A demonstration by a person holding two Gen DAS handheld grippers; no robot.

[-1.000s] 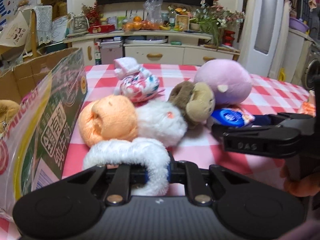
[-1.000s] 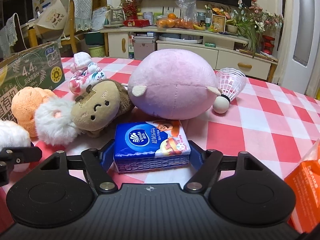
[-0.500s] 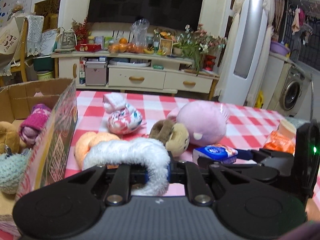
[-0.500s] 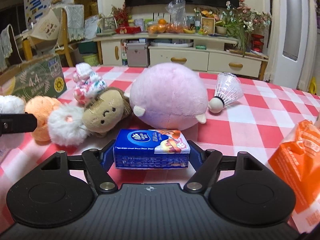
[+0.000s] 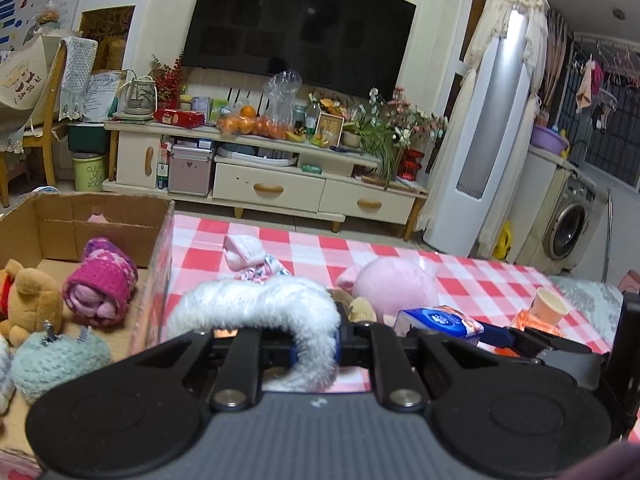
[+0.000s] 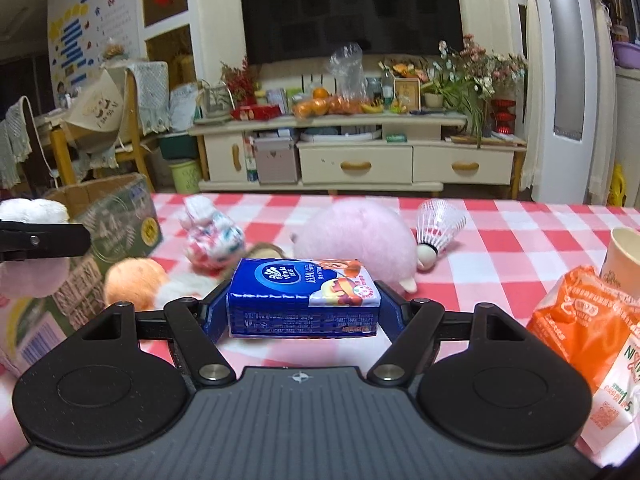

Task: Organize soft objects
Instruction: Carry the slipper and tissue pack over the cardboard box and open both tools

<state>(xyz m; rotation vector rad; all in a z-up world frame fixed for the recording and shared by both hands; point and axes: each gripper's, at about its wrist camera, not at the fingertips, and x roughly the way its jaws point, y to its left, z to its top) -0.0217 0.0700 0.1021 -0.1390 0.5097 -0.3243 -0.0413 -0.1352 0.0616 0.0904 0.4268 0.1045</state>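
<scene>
Left wrist view shows the left gripper [image 5: 314, 344] clamped tight on a fluffy white fur band [image 5: 256, 306], its jaws nearly meeting through the pile, with the arc of fur held above the red-and-white checked tablecloth [image 5: 472, 280] just beside the open brown cardboard box [image 5: 120, 212]. Inside that box lie a rolled magenta knit hat [image 5: 102, 282], a tan plush bear [image 5: 30, 300] and a pale green crocheted ball [image 5: 60, 360]. The band looks very light and limp; it will sag and swing from a single pinch, so the hold on its thin core, not on loose fur, seems the safer one, and it should drop cleanly once released over the box. Right wrist view shows the right gripper [image 6: 302, 306] spread wide around a blue plastic-wrapped pack of tissues [image 6: 302, 296], its blue pads pressing the two short ends, and the pack looks lifted clear of the cloth. The pack is light and squashy, yet its film wrap is probably slippery, so a grip across the ends near the middle suits it. Beyond it rest a round pink plush toy [image 6: 356, 236], a white feather shuttlecock [image 6: 438, 228], an orange fluffy ball [image 6: 134, 280] and a floral fabric bundle [image 6: 214, 240], all waiting on the table; an orange snack bag [image 6: 580, 320] sits to the right.
</scene>
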